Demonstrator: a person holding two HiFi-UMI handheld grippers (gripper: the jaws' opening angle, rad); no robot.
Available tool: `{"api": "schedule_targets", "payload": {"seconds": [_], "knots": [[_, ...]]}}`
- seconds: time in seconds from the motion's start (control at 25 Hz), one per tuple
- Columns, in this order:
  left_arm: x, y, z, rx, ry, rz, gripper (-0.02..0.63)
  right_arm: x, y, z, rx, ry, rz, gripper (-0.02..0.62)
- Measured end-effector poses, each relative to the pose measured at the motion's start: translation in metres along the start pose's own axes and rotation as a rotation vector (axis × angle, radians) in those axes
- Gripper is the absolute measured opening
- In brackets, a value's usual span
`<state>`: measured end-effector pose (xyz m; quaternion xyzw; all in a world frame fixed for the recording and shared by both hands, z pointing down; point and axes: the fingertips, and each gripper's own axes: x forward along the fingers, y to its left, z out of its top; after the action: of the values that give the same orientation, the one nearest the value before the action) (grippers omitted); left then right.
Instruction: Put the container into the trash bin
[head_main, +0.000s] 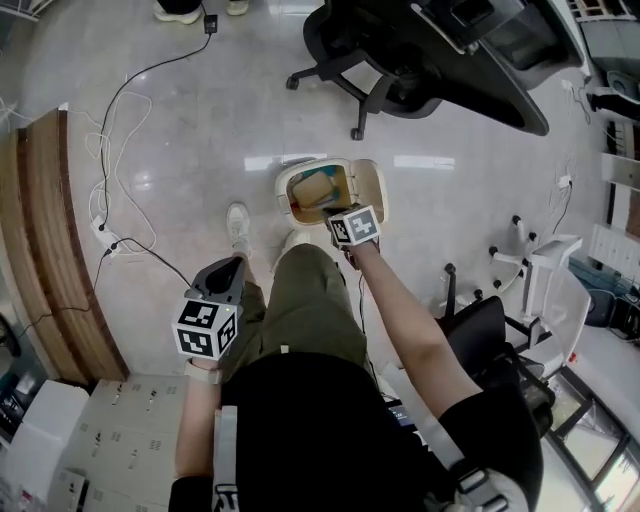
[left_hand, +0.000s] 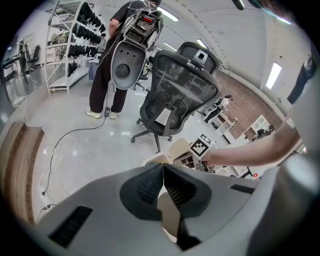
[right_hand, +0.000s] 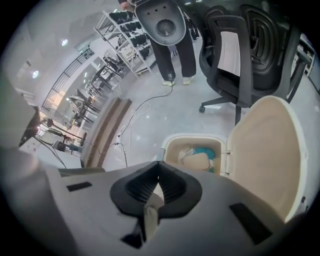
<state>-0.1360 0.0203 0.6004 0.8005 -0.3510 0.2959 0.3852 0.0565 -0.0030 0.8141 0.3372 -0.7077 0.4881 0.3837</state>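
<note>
The beige trash bin (head_main: 288, 181) stands on the floor with its lid (head_main: 370, 187) swung open to the right. A tan container (head_main: 314, 189) lies inside it on other rubbish; in the right gripper view the container (right_hand: 198, 161) rests beside something teal. My right gripper (head_main: 340, 224) hangs just above the bin's near rim, shut with nothing in it; its tips (right_hand: 159, 163) meet. My left gripper (head_main: 236, 264) is off to the left over the floor, also shut and empty, its tips (left_hand: 163, 165) touching.
A black office chair (head_main: 420, 50) stands behind the bin. Cables (head_main: 118, 150) trail over the floor at left beside a curved wooden bench (head_main: 45, 240). White stands (head_main: 545, 265) and a dark chair (head_main: 480, 325) crowd the right. A person (left_hand: 107, 65) stands farther off.
</note>
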Motion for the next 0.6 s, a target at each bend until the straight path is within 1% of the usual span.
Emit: {"api": "schedule_targets", "payload": {"seconds": [0.12,0.36,0.6], "knots": [[-0.003,-0.010,0.005,0.014,-0.013,-0.007,0.011,-0.021,0.015,0.000,0.010,-0.029,0.039,0.015],[-0.006,-0.022,0.023,0.044,-0.051,-0.009,0.011,-0.065,0.034,0.007,0.005,-0.111,0.064,0.015],[-0.010,-0.047,0.041,0.092,-0.069,-0.054,0.011,-0.115,0.054,0.011,-0.011,-0.206,0.086,0.015]]}}
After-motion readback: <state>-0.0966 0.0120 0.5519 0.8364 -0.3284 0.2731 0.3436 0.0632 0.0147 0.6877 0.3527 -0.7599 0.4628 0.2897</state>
